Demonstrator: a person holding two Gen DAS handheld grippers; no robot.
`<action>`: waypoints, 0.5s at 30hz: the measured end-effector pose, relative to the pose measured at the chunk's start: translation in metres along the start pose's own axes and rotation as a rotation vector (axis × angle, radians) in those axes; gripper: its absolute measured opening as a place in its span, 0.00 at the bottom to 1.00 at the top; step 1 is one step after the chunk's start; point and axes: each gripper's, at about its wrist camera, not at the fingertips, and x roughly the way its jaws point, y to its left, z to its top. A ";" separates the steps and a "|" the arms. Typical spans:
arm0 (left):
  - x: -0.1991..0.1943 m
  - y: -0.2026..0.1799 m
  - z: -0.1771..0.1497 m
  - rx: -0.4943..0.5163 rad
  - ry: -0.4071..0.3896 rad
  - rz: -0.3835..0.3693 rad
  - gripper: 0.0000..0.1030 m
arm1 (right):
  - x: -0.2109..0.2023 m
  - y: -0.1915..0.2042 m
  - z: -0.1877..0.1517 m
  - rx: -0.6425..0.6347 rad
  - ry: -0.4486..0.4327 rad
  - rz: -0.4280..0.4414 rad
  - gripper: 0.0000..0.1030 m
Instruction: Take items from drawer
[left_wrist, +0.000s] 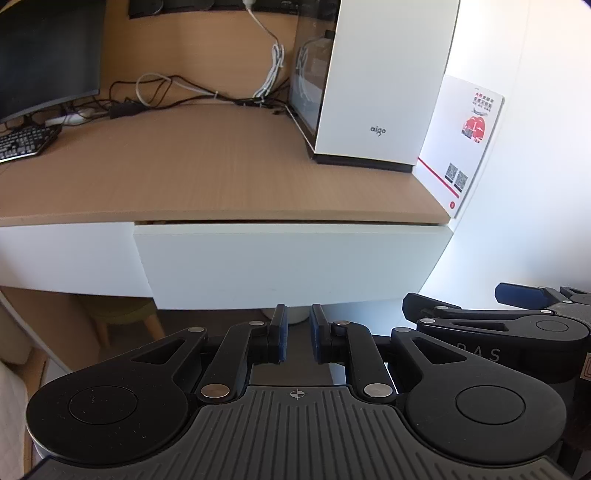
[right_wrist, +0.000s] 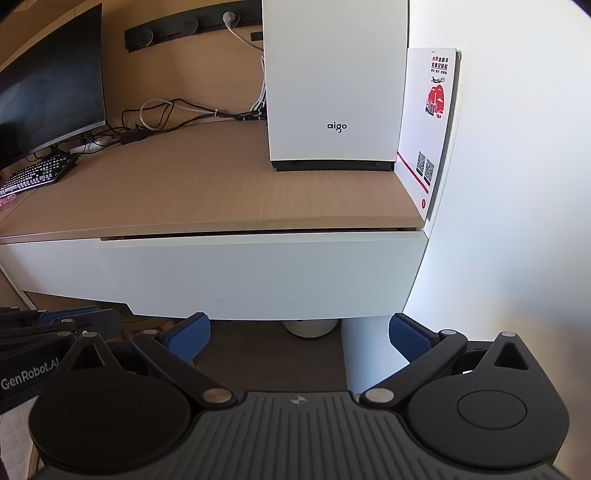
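Under the desk (left_wrist: 221, 173) edge, right end: drawer (left_wrist: 291, 266), white, flat front, no handle that I can see. It sits pushed in or nearly so; a thin dark gap runs along its top under the wood. Contents hidden, so the items cannot be listed yet.

Left gripper (left_wrist: 297, 338): mine, held low in front of the drawer's bottom edge, blue pads drawn close with a narrow gap between, gripping nothing.

Right gripper (right_wrist: 299, 338): mine, just beside the left, fingers spread wide, empty, also below the drawer front.

On the desk, well apart from the work: PC case (right_wrist: 334, 85) at the right, card (right_wrist: 428, 122) leaning on the wall beside it, cables (left_wrist: 173, 92), monitor (left_wrist: 48, 55), keyboard (left_wrist: 26, 142).

Handling, as I judge it: the front is a rigid, smooth panel, likely slippery to pinch flat-on. Best hold is the lower lip, one finger hooked behind and under it, or the top gap if a pad fits. It should slide straight out with a steady pull; weight depends on what lies inside.
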 end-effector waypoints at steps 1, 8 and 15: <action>0.000 0.001 0.000 0.000 0.001 -0.002 0.15 | 0.000 0.000 0.000 -0.001 0.001 -0.001 1.00; 0.001 0.001 0.000 0.001 0.002 -0.004 0.15 | -0.001 0.002 -0.002 -0.001 0.001 -0.002 1.00; 0.001 0.002 0.000 0.000 0.003 -0.005 0.15 | 0.000 0.001 -0.002 -0.003 0.001 0.000 1.00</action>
